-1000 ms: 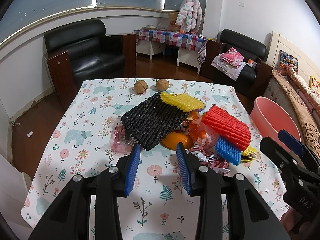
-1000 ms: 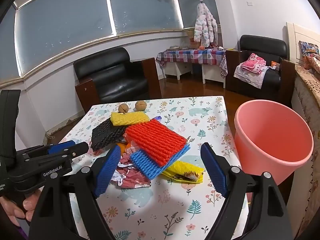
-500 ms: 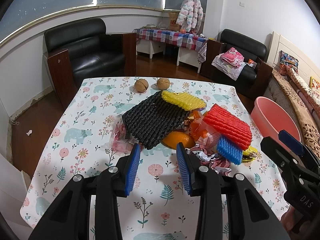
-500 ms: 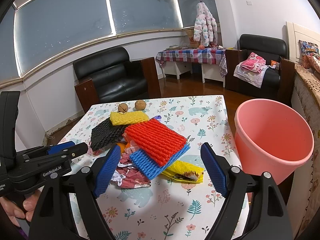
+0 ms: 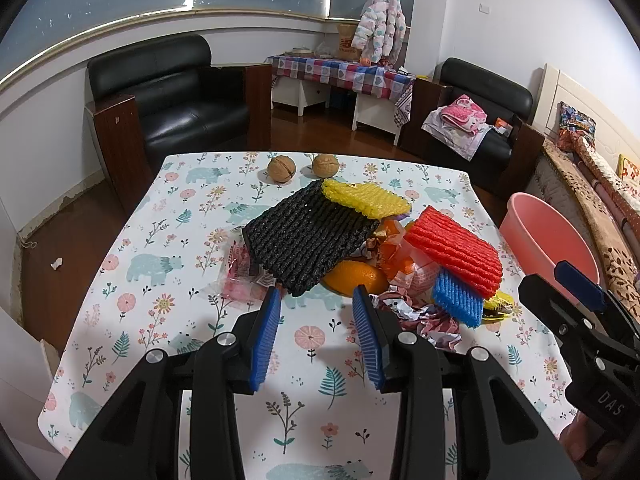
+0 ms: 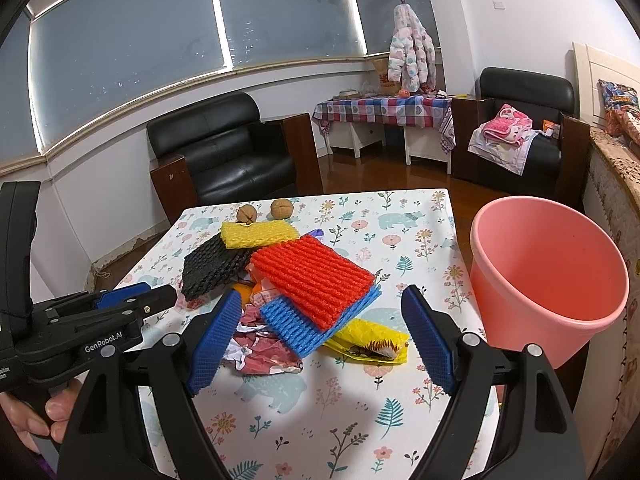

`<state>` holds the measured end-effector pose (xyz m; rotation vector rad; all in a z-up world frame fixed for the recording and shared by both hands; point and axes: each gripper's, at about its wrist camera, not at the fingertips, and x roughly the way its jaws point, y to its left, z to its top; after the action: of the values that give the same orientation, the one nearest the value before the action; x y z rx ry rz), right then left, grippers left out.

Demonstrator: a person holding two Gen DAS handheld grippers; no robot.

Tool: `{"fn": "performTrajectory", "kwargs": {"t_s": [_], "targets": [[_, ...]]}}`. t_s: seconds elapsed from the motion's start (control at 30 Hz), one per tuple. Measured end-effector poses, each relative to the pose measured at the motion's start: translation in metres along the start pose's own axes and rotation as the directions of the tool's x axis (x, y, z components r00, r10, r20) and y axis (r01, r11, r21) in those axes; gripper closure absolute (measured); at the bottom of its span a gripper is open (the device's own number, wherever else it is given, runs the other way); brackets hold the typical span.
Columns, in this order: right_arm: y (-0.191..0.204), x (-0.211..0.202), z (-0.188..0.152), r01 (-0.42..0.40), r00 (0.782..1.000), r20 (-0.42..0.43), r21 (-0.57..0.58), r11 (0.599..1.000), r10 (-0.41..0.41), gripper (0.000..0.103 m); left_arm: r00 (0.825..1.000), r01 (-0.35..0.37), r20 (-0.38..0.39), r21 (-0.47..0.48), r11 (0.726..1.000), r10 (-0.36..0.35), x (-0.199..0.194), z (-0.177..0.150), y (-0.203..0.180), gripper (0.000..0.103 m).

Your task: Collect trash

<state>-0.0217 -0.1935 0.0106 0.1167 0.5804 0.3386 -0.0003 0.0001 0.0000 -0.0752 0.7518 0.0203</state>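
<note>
A heap of trash lies mid-table: black foam net (image 5: 308, 232), yellow foam net (image 5: 364, 198), red foam net (image 5: 460, 254) over a blue one (image 5: 456, 300), crumpled wrappers (image 5: 412, 312), a pink wrapper (image 5: 240, 276), a yellow packet (image 6: 372, 340). An orange (image 5: 352, 278) sits under the black net. A pink bucket (image 6: 548, 276) stands at the table's right edge. My left gripper (image 5: 316, 320) is open and empty, just short of the black net. My right gripper (image 6: 320, 324) is open wide and empty, above the blue net and yellow packet.
Two walnuts (image 5: 282, 168) (image 5: 326, 165) lie near the far table edge. The floral tablecloth (image 5: 160, 248) covers the table. A black armchair (image 5: 176, 100) stands behind it, another chair with clothes (image 5: 476, 120) at the right.
Both grippers have drifted slightly forward and down toward the heap. Neither jaw opening has changed and nothing on the table moved.
</note>
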Motion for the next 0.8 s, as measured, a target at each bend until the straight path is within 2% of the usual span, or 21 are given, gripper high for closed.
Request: {"fn": "performTrajectory", "kwargs": {"t_s": [0.67,0.8], "targets": [[0.0040,0.0028,-0.0037,-0.003,1.000,-0.001,0.000,1.000,0.003,0.021,1.000,0.006,-0.001,-0.002,1.000,-0.006,0.0000,-0.0001,0.0003,0.066],[0.0051,0.0036,-0.0044,-0.006,1.000,-0.006,0.003,1.000,0.006,0.021,0.999,0.032,0.008,0.007,0.999,-0.032,0.0007,-0.0086,-0.0034,0.066]]}}
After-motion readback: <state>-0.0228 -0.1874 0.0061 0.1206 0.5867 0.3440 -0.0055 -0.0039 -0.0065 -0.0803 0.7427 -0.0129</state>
